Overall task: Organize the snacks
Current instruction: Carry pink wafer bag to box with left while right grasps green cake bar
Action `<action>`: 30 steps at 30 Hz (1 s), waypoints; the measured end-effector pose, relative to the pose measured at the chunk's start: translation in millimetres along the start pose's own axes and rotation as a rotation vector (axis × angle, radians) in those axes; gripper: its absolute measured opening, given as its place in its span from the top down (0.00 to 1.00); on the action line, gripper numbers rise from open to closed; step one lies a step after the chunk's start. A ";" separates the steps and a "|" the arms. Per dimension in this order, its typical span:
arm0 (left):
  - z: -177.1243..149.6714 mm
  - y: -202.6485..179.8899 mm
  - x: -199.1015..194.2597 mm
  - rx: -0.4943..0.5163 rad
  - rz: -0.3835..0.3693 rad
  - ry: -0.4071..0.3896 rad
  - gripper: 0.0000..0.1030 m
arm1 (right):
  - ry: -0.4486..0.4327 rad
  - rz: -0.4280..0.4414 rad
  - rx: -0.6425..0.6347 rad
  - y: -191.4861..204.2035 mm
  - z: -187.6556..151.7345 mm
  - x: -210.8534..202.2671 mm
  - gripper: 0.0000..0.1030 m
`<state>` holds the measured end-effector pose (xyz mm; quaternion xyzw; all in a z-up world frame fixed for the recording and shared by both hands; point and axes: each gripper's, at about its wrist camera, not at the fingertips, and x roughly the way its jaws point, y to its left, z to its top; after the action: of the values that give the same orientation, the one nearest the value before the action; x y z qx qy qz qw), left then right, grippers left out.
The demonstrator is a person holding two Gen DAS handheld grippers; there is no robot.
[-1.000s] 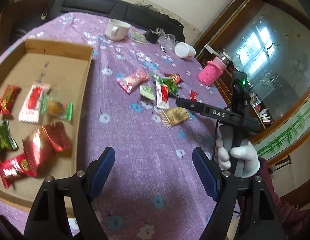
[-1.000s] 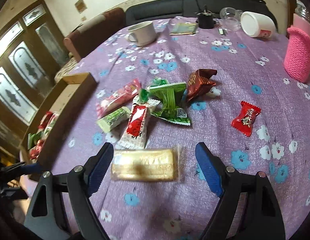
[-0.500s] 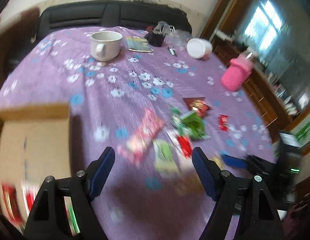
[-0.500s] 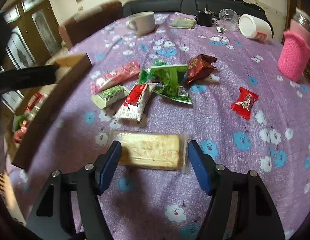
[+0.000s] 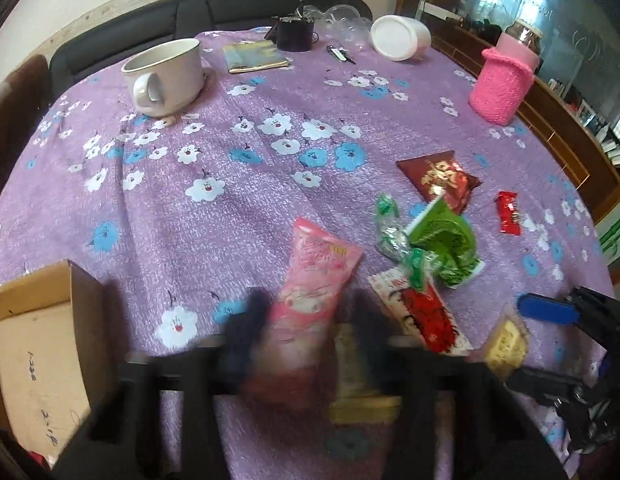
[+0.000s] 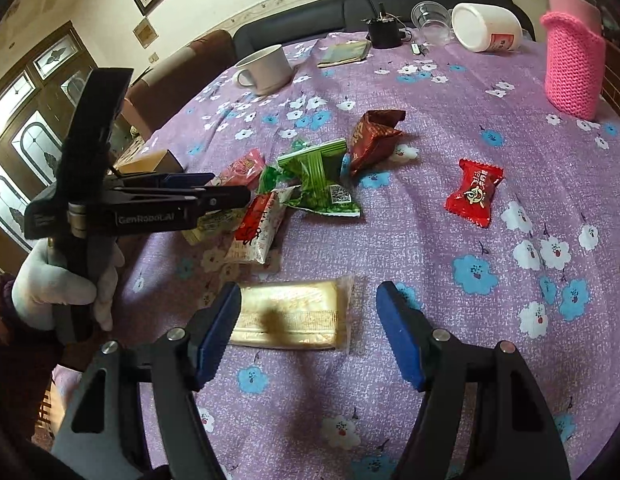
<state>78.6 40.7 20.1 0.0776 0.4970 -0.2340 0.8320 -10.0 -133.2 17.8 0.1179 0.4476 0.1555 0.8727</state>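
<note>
Several wrapped snacks lie in a cluster on the purple flowered tablecloth. My left gripper [image 5: 306, 320] is motion-blurred, its jaws on either side of a pink packet [image 5: 313, 272]; its state is unclear. It also shows in the right wrist view [image 6: 226, 188], reaching over the pink packet [image 6: 242, 170]. My right gripper [image 6: 310, 320] is open, its blue pads straddling a golden biscuit pack [image 6: 290, 314]. Green packets [image 6: 317, 176], a red-and-white packet [image 6: 258, 228], a dark red bag [image 6: 373, 136] and a red candy [image 6: 473, 192] lie beyond. The cardboard box's corner [image 5: 38, 344] is at the lower left.
A white mug [image 5: 166, 76], a small booklet [image 5: 254, 58], a black holder [image 5: 296, 34], a tipped white jar [image 5: 401, 36] and a pink knitted bottle sleeve [image 5: 501, 88] stand at the far side. A dark sofa runs behind the table.
My left gripper swung from over the box to the snack cluster and narrowed around the pink packet. My right gripper lowered and narrowed around the golden biscuit pack.
</note>
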 end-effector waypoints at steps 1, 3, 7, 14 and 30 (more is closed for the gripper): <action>-0.8 1.2 -2.1 -0.015 -0.009 0.005 0.77 | -0.004 0.000 0.008 -2.4 0.6 -0.3 0.29; -7.4 4.5 -9.8 -0.039 -0.008 0.001 0.77 | -0.016 0.007 0.036 -8.4 0.8 -2.5 0.28; -27.8 12.5 -31.8 -0.094 -0.066 -0.028 0.77 | -0.030 0.031 0.071 -15.4 2.4 -4.0 0.28; -69.7 31.9 -94.6 -0.219 -0.171 -0.159 0.77 | -0.090 0.074 0.016 -1.6 0.9 -14.8 0.28; -171.2 106.2 -177.7 -0.467 -0.165 -0.363 0.77 | 0.124 0.038 -0.019 83.7 57.9 61.7 0.35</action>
<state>-77.6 251.4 78.0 -0.1993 0.3852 -0.1906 0.8806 57.5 -36.5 33.8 0.1080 0.4970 0.1832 0.8413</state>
